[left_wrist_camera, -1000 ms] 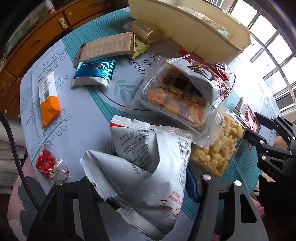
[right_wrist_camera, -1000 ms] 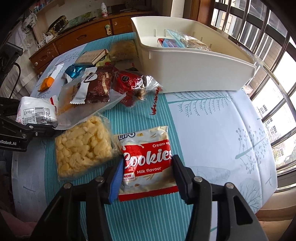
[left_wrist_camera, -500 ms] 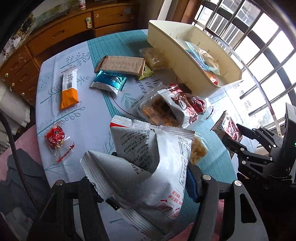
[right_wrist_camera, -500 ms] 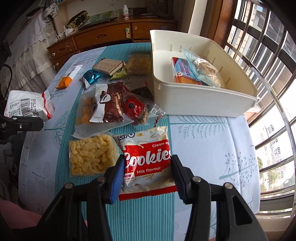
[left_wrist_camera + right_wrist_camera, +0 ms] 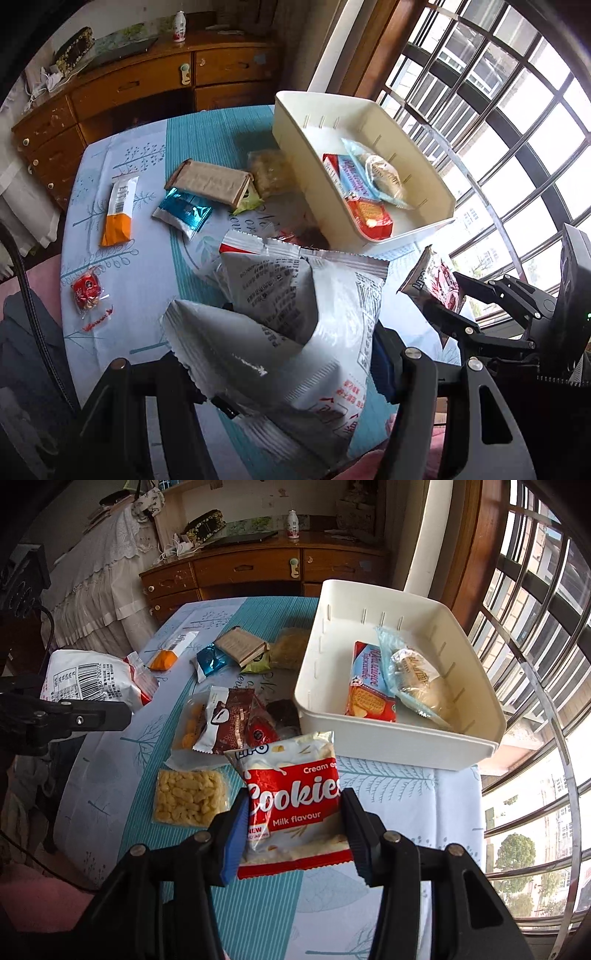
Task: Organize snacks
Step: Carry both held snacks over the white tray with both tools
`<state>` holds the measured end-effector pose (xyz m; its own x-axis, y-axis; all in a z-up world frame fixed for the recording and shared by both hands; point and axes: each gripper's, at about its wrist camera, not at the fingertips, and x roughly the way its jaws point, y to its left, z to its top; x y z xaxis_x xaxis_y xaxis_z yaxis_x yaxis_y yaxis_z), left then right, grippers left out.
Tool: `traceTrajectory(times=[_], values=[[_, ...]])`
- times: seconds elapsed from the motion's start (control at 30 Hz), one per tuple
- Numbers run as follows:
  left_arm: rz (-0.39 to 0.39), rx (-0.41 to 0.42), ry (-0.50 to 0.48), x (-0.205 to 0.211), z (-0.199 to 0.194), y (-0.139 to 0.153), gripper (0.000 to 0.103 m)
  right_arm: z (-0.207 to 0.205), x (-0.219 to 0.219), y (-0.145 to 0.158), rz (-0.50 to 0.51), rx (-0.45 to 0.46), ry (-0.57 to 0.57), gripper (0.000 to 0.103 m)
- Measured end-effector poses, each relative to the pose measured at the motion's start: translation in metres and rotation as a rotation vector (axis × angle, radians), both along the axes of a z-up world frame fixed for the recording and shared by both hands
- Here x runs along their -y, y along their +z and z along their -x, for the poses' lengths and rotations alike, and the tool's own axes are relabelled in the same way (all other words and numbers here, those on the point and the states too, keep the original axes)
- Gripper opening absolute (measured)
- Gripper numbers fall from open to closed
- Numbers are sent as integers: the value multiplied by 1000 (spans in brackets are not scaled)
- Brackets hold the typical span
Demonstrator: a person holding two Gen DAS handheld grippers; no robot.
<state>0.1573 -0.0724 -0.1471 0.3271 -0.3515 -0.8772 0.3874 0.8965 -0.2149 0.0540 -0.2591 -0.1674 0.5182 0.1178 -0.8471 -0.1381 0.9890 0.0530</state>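
Cookies packet (image 5: 293, 801): light, soft, crinkly and slippery film with breakable biscuits inside; pinched at its side edges by the right gripper (image 5: 293, 834), lifted above the worktop (image 5: 406, 812) near its window-side edge.
Silver bag (image 5: 295, 328): puffy, light, crushable; clamped across its lower half by the left gripper (image 5: 280, 373).
Bin (image 5: 388, 738): at the worktop's far window corner, two packets inside.
Count: two grippers, two held packets, one bin.
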Motion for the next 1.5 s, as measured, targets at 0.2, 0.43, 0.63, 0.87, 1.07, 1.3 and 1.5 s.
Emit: traceTrajectory(times=[0.2, 0.43, 0.63, 0.87, 1.07, 1.3, 1.5], values=[[49, 32, 7, 45, -3, 13, 64, -5, 33, 16, -4, 36, 6, 49], [79, 55, -8, 93, -8, 21, 64, -17, 70, 26, -34, 72, -10, 49], [93, 85, 4, 125, -21, 29, 64, -29, 94, 33, -15, 112, 3, 49], [88, 93, 39, 151, -42, 32, 65, -50, 117, 37, -12, 157, -2, 49], [63, 84, 71, 172, -62, 29, 65, -71, 137, 36, -25, 178, -29, 49], [26, 74, 106, 191, -83, 24, 65, -87, 162, 33, -96, 198, -65, 50], [-7, 56, 129, 199, -98, 21, 77, -100, 171, 29, -144, 204, -84, 50]])
